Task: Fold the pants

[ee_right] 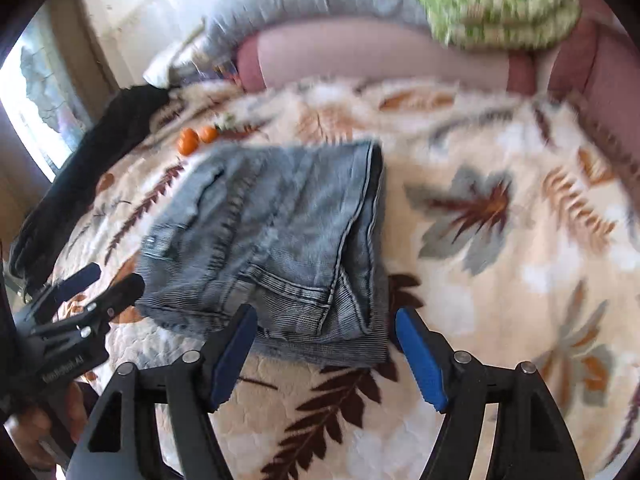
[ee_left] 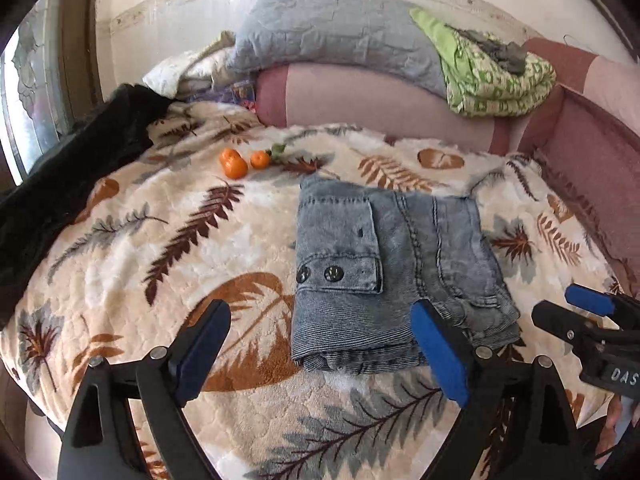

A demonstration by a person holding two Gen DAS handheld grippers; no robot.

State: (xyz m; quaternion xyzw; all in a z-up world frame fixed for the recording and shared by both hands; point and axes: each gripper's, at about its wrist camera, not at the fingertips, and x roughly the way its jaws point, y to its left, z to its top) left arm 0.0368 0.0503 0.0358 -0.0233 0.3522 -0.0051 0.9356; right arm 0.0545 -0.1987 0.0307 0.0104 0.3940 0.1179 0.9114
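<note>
Pants (ee_left: pixel 384 264) lie folded on the bed (ee_left: pixel 160 240); left gripper (ee_left: pixel 324 344) and right gripper (ee_right: pixel 326 350), both wide and empty, should lift clear without snagging.

1. I saw a bed covered by a cream leaf-print blanket (ee_left: pixel 120 248) stretching ahead of my claws.
2. Folded denim pants (ee_left: pixel 384 264) lay flat on it, just ahead of the claws.
3. Farther off to the left, small oranges (ee_left: pixel 236 164) rested together.
4. A black garment (ee_left: pixel 72 168) draped the far-left edge.
</note>
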